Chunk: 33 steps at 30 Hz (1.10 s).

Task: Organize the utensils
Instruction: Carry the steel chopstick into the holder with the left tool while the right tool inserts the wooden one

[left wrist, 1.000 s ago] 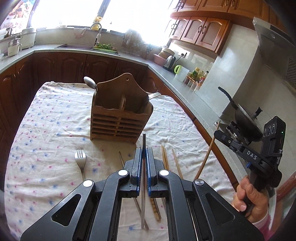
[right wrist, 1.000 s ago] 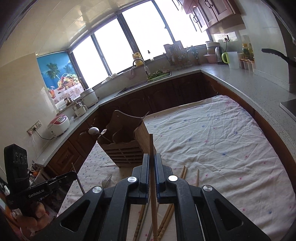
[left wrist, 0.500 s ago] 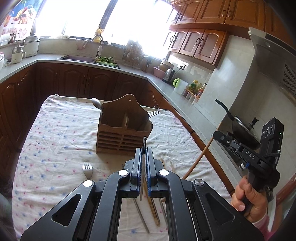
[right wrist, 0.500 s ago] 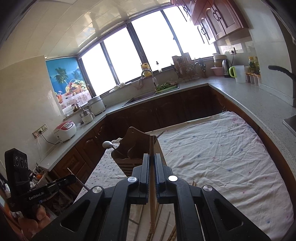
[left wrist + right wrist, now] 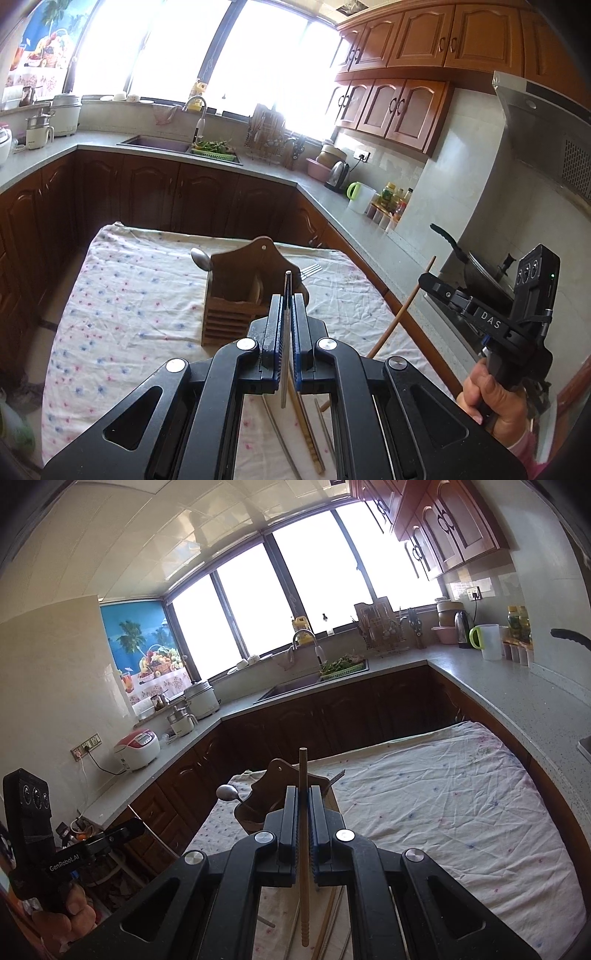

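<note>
My left gripper (image 5: 284, 301) is shut on a metal chopstick (image 5: 285, 332), held upright above the table. My right gripper (image 5: 303, 794) is shut on a wooden chopstick (image 5: 303, 834), also upright; that chopstick (image 5: 400, 314) shows at the right of the left wrist view. A wooden utensil holder (image 5: 242, 280) stands on the flowered tablecloth (image 5: 129, 295) ahead of both grippers, with a spoon (image 5: 200, 258) and a fork (image 5: 308, 272) in it. The holder (image 5: 269, 794) and spoon (image 5: 227, 793) also show in the right wrist view. Loose chopsticks (image 5: 306, 432) lie on the cloth below my left gripper.
A counter (image 5: 369, 236) runs along the table's right side, with a wok (image 5: 476, 266) on the stove, a kettle (image 5: 338, 177) and bottles. A sink (image 5: 159, 144) lies beyond the table. A rice cooker (image 5: 136, 749) stands on the left counter.
Both grippers have risen and tilted up with their chopsticks, away from the table. The holder now sits lower and smaller in both views. The fork on the cloth has dropped out of view.
</note>
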{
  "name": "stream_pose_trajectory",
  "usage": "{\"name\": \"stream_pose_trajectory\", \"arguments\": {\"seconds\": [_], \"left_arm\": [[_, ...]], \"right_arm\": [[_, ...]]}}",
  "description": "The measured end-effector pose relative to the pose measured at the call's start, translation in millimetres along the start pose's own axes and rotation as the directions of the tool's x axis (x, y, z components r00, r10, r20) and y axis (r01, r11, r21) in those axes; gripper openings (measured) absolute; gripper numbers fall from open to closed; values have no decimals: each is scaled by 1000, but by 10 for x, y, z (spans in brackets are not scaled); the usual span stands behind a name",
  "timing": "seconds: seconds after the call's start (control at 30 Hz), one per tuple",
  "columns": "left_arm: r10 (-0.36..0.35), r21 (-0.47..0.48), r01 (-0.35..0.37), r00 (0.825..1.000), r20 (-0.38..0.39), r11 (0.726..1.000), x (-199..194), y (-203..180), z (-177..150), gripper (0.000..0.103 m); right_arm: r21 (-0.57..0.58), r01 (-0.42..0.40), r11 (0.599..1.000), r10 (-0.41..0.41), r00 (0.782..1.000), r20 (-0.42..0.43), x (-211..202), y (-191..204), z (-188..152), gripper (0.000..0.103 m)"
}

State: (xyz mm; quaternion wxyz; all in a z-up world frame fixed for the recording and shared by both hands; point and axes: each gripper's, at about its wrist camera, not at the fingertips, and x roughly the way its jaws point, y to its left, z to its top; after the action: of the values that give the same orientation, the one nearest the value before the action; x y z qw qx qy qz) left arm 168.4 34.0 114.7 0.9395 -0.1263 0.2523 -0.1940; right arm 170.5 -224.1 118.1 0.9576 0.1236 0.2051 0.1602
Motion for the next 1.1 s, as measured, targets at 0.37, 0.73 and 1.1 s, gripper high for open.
{"name": "stream_pose_trajectory", "arguments": {"seconds": [0.37, 0.73, 1.1], "left_arm": [[46, 38, -52, 988, 148, 998, -16, 107, 721, 3], [131, 16, -136, 974, 187, 991, 514, 395, 1044, 3], [169, -45, -166, 984, 56, 985, 1189, 672, 591, 3]], "right_arm": [[-36, -11, 999, 15, 995, 101, 311, 154, 574, 5], [-37, 23, 999, -17, 990, 137, 1002, 126, 721, 5], [-1, 39, 999, -39, 998, 50, 1513, -80, 203, 5]]}}
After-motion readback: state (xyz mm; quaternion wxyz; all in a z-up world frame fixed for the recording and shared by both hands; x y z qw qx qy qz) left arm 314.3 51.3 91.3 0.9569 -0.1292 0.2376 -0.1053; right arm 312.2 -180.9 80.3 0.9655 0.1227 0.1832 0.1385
